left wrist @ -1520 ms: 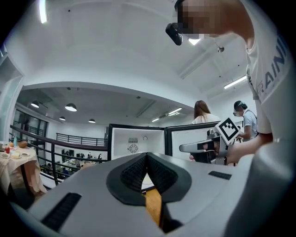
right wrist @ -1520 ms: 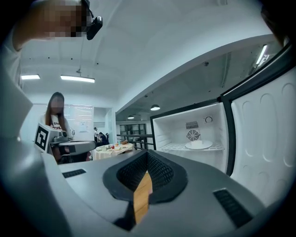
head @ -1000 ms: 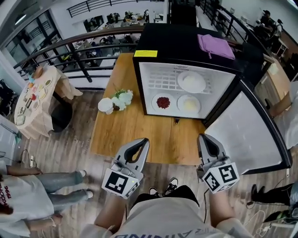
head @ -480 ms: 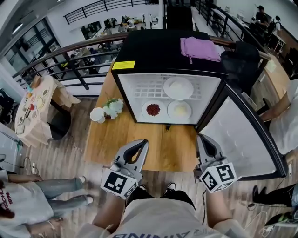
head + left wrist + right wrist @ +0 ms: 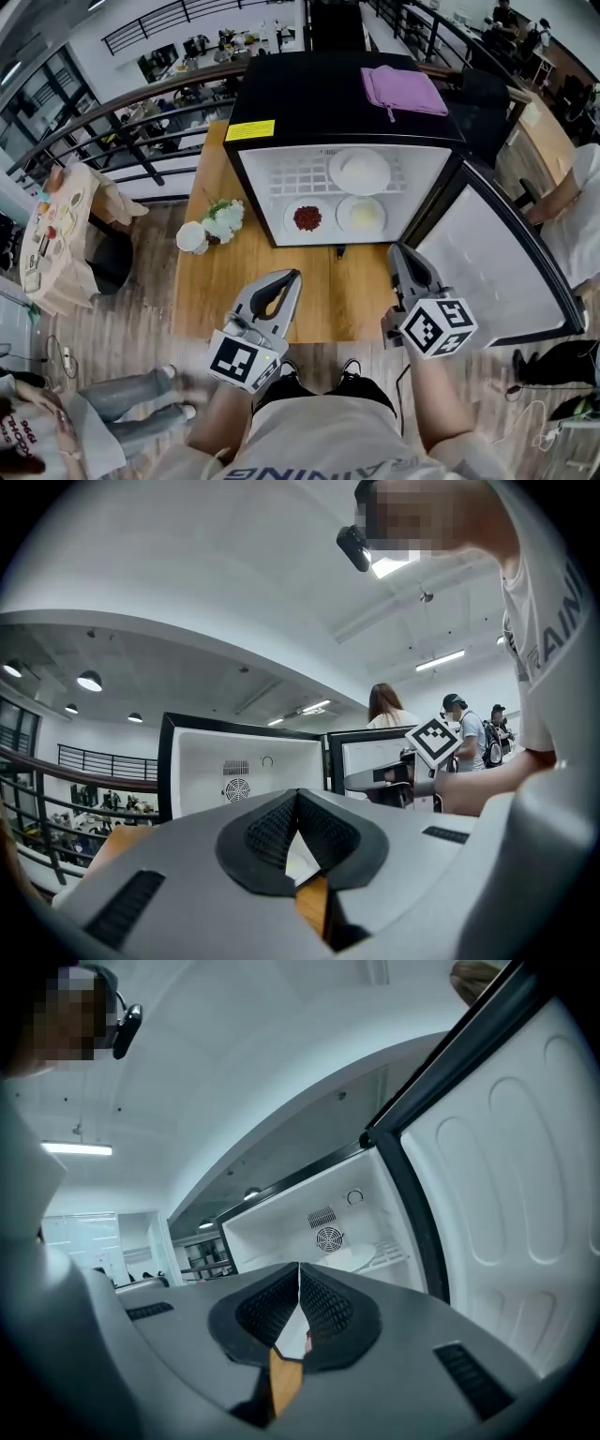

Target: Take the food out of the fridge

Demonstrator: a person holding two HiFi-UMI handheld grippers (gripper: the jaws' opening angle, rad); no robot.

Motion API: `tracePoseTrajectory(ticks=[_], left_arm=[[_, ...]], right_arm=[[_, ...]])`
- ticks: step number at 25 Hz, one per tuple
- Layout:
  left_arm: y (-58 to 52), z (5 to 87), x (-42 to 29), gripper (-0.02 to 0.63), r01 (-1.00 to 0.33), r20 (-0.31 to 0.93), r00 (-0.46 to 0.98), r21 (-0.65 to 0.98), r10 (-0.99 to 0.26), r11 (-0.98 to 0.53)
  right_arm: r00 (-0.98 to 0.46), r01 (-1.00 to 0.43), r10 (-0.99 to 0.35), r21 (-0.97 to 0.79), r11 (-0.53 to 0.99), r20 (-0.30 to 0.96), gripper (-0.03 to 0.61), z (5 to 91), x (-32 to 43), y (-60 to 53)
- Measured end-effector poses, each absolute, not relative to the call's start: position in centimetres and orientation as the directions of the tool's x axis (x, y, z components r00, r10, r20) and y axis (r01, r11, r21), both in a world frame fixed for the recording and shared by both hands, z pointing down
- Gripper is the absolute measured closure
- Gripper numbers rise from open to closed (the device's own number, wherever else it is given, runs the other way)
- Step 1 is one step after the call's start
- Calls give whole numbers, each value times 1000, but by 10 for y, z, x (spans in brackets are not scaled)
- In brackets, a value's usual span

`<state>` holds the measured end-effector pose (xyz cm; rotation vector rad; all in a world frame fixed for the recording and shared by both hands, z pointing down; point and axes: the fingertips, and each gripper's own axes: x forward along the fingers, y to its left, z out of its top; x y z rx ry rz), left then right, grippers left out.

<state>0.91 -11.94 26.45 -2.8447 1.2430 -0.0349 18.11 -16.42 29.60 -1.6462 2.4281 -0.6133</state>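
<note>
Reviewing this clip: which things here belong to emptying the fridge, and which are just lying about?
Part of the job: fridge, door open; white plate on its upper shelf; dish of red food; dish of pale food; left gripper and right gripper, both shut, empty.
Lying about: purple cloth on the fridge; flowers and white cup on the wooden table.

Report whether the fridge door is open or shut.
Open: the fridge door stands swung out right, exposing the plate of red food.
</note>
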Motion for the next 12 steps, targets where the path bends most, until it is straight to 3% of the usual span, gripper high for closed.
tracePoseTrajectory(ticks=[6, 9, 12], left_arm=[[-125, 270, -2, 607, -731, 10, 682, -34, -732, -681], [-125, 274, -7, 607, -732, 16, 681, -29, -732, -681], [-128, 279, -14, 607, -736, 24, 676, -19, -737, -676]], right_arm=[[-358, -808, -922, -543, 228, 146, 555, 310, 169, -199], [-361, -729, -920, -661, 175, 154, 471, 316, 165, -220], [-343, -615, -927, -783, 97, 154, 456, 325, 163, -244]])
